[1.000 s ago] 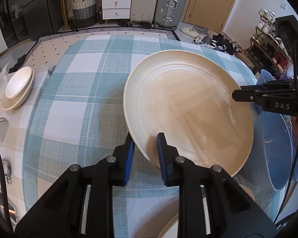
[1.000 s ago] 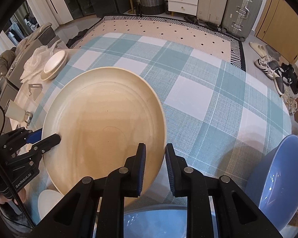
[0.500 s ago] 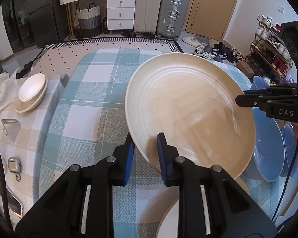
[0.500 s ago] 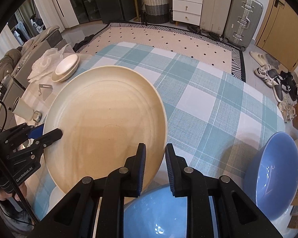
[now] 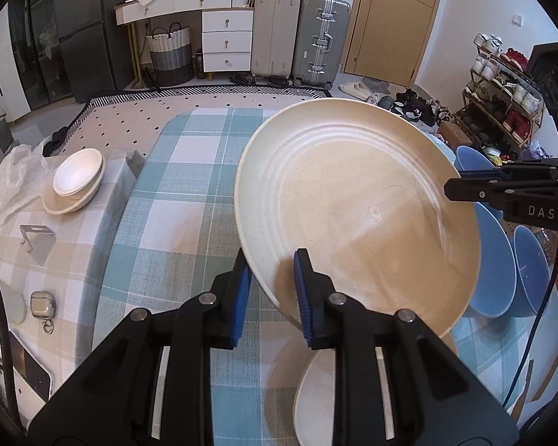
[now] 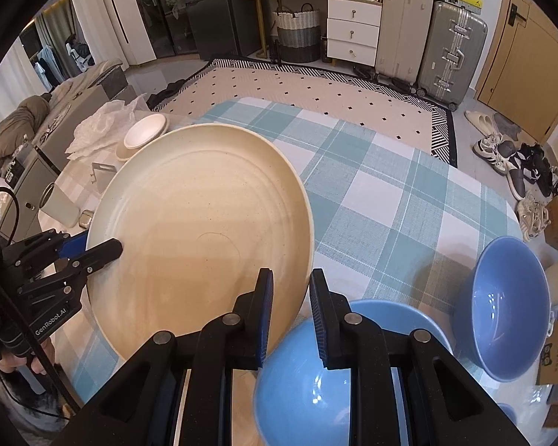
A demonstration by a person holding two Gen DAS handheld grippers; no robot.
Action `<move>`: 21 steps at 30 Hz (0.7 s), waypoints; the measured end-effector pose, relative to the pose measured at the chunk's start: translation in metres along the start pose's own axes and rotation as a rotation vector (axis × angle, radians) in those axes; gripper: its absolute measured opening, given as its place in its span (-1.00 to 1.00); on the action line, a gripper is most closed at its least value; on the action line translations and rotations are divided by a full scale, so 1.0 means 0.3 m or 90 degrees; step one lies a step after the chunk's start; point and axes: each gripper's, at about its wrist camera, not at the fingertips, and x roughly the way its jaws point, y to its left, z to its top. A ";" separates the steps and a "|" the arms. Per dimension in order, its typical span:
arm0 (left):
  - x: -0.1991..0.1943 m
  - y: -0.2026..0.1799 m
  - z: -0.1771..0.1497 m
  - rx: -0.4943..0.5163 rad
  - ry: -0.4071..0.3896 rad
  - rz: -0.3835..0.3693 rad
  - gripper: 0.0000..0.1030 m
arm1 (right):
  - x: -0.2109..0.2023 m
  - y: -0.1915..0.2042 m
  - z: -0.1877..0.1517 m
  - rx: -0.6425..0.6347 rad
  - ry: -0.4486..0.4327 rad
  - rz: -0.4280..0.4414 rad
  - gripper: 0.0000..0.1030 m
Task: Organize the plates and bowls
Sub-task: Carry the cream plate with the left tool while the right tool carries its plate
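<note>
Checked teal tablecloth (image 5: 175,200) lay beneath a large cream plate (image 5: 353,204), held tilted above it. Left gripper (image 5: 269,290) pinched its near rim; right gripper (image 6: 288,308) clamped the opposite rim, over two blue bowls (image 6: 509,308).

A large plate (image 5: 357,200) is raised over the counter (image 5: 175,193). To the plate's right sit two bowls (image 6: 509,308). To its far left, stacked small dishes (image 5: 76,182) rest on the counter.
</note>
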 end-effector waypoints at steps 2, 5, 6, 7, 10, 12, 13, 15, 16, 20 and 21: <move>-0.018 -0.008 -0.007 0.004 -0.002 0.002 -0.61 | -0.020 0.012 -0.015 0.002 -0.005 0.003 -0.60; -0.057 -0.015 -0.027 0.008 -0.008 0.005 -0.62 | -0.046 0.029 -0.038 0.000 -0.011 0.005 -0.60; -0.068 -0.018 -0.034 0.008 -0.009 0.005 -0.62 | -0.055 0.034 -0.046 -0.001 -0.012 0.006 -0.60; -0.082 -0.021 -0.042 0.009 -0.010 0.005 -0.62 | -0.063 0.040 -0.055 -0.002 -0.015 0.006 -0.60; -0.109 -0.032 -0.060 0.014 -0.014 0.006 -0.62 | -0.085 0.053 -0.076 -0.002 -0.020 0.006 -0.60; -0.119 -0.033 -0.070 0.016 -0.016 0.006 -0.62 | -0.099 0.061 -0.090 -0.002 -0.025 0.007 -0.60; -0.124 -0.035 -0.074 0.016 -0.016 0.005 -0.61 | -0.106 0.065 -0.098 -0.003 -0.027 0.008 -0.60; -0.132 -0.037 -0.081 0.018 -0.016 0.003 -0.61 | -0.119 0.071 -0.113 0.000 -0.030 0.010 -0.60; -0.141 -0.039 -0.088 0.017 -0.017 0.002 -0.61 | -0.124 0.072 -0.118 0.000 -0.032 0.010 -0.60; -0.161 -0.035 -0.109 0.017 -0.018 0.000 -0.61 | -0.148 0.086 -0.146 0.001 -0.042 0.015 -0.60; -0.161 -0.033 -0.113 0.019 -0.017 0.001 -0.61 | -0.153 0.091 -0.155 0.001 -0.044 0.015 -0.60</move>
